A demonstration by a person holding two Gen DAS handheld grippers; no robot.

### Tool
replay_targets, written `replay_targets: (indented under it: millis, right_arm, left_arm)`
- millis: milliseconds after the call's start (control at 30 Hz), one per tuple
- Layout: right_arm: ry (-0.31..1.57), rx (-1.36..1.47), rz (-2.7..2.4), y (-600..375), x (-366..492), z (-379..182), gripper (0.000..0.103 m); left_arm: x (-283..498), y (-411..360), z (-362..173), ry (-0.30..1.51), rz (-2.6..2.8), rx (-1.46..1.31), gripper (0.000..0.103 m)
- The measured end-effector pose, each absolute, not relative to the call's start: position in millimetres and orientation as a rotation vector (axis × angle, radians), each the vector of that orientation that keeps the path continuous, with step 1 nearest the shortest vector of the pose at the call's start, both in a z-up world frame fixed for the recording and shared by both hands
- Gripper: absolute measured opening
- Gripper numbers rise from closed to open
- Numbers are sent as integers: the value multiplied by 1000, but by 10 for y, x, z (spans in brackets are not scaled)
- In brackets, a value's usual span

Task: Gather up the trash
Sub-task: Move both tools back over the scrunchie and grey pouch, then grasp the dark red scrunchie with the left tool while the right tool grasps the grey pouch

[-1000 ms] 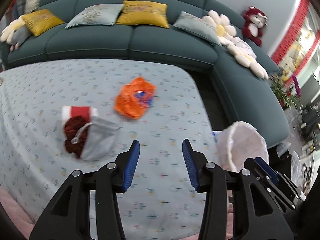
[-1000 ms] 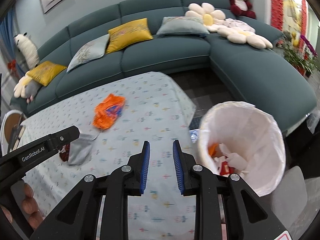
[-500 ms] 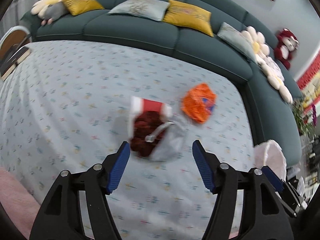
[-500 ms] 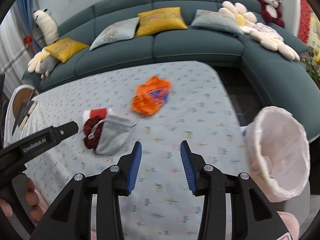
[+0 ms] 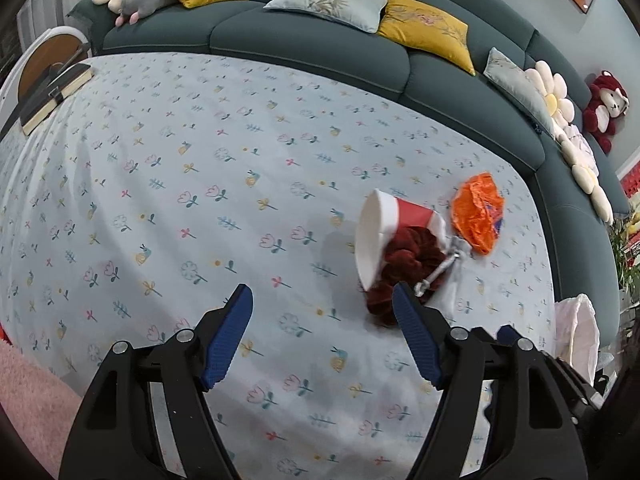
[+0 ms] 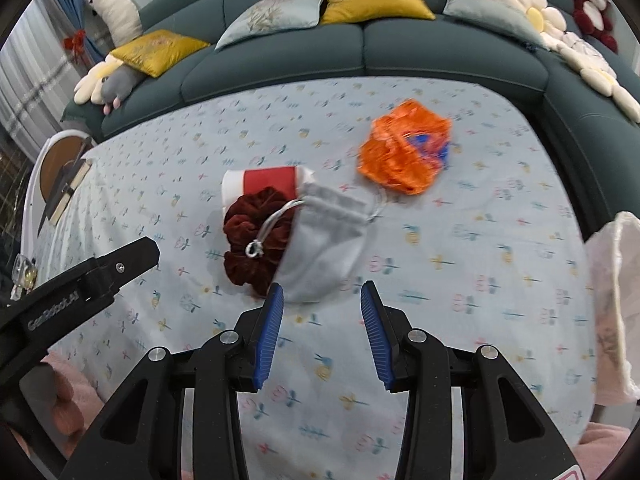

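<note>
A crumpled orange wrapper (image 6: 406, 150) lies on the flowered tablecloth (image 6: 500, 216); it also shows in the left wrist view (image 5: 478, 212). A red and white paper cup (image 6: 264, 182) lies on its side, touching a dark red scrunchie (image 6: 254, 236) and a grey drawstring pouch (image 6: 326, 246). The cup (image 5: 390, 228) and scrunchie (image 5: 404, 264) show in the left wrist view. My right gripper (image 6: 322, 300) is open and empty, just short of the pouch. My left gripper (image 5: 322, 312) is open wide and empty, its right finger beside the scrunchie.
A white-lined trash bin (image 6: 612, 304) stands at the table's right edge; it also shows in the left wrist view (image 5: 576, 332). A teal sofa (image 6: 360, 52) with cushions wraps the far and right sides. Books (image 5: 52, 92) lie on a round side table at far left.
Both grippers have opened wider. The left has swung left and closer to the cup and scrunchie. The right has turned from the bin toward the pouch.
</note>
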State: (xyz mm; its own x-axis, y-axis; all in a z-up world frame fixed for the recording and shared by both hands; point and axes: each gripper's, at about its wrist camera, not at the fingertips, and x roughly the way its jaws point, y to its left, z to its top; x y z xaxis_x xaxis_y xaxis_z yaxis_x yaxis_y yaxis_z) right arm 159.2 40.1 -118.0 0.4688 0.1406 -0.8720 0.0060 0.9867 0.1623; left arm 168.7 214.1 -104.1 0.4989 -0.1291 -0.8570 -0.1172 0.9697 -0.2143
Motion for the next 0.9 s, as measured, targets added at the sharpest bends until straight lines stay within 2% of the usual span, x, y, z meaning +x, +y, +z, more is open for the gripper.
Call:
replay_targets:
  millis: [400, 467, 500, 567, 600, 633, 900]
  right_arm:
    - [1155, 142, 82, 651, 1923, -1589, 40]
    - [1163, 148, 78, 610, 1933, -1635, 37]
    - [1165, 153, 76, 587, 1932, -1645, 35]
    - [1172, 152, 72, 527, 1926, -1672, 20]
    - [1181, 150, 71, 493, 1923, -1689, 8]
    - [1183, 151, 69, 472, 1923, -1694, 3]
    - [1117, 168, -3, 82, 1771, -1527, 3]
  left_arm:
    - [1887, 2229, -1233, 1085, -18, -276, 69]
    - [1902, 2185, -1258, 1089, -27, -273, 69]
    - [1915, 2165, -1271, 1091, -34, -273, 69]
    - [1943, 2102, -1295, 1098, -50, -272, 69]
    - [1954, 2057, -1300, 1102, -60, -271, 69]
    - [1961, 2021, -1304, 1104, -67, -270, 69]
    - [2037, 1650, -1348, 1117, -120, -242, 72]
